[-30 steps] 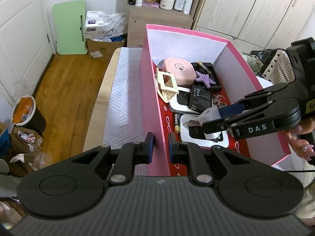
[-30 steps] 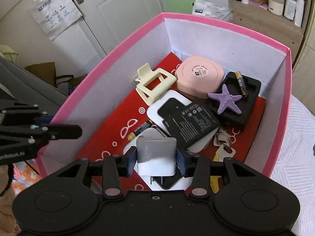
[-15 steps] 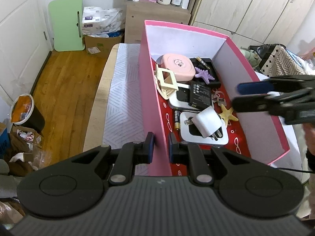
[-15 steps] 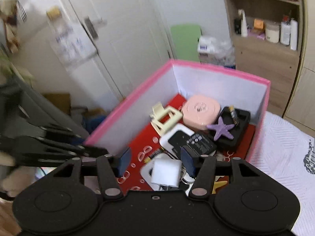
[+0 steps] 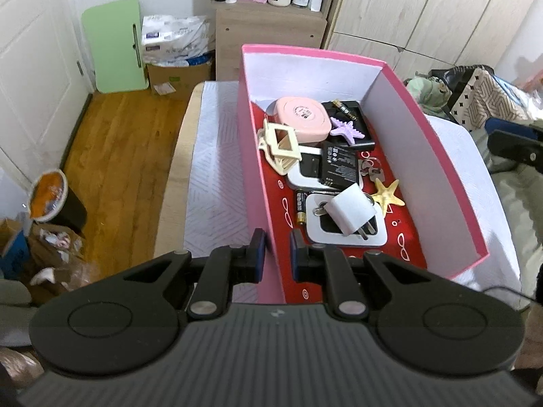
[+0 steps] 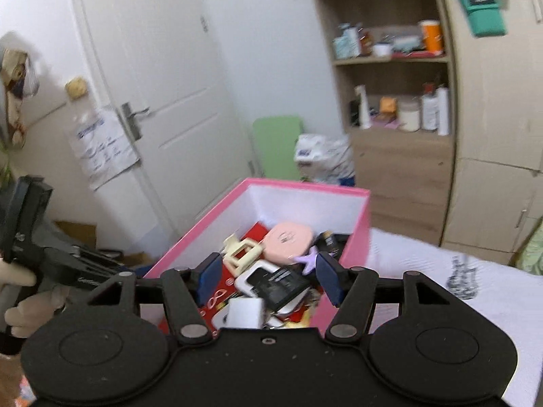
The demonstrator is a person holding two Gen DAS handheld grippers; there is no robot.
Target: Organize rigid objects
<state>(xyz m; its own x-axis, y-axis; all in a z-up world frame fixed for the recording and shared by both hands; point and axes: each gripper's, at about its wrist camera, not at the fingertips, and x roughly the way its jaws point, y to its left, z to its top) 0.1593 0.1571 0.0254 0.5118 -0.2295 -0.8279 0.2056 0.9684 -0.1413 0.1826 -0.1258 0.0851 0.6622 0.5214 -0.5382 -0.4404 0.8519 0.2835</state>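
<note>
Right gripper (image 6: pixel 266 279) has let go and pulled back up, fingers spread wide, empty. White plastic charger plug (image 5: pixel 353 208) now lies inside the pink cardboard box (image 5: pixel 444 169), leaning on a white-framed phone-like slab (image 5: pixel 380 235), gold starfish (image 5: pixel 387 195) beside it. Left gripper (image 5: pixel 275 259) pinches the box's near wall.

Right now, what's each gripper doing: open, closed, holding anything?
Left gripper: closed on the near wall of the pink box.
Right gripper: open, empty, above the box; the white charger lies inside.
</note>
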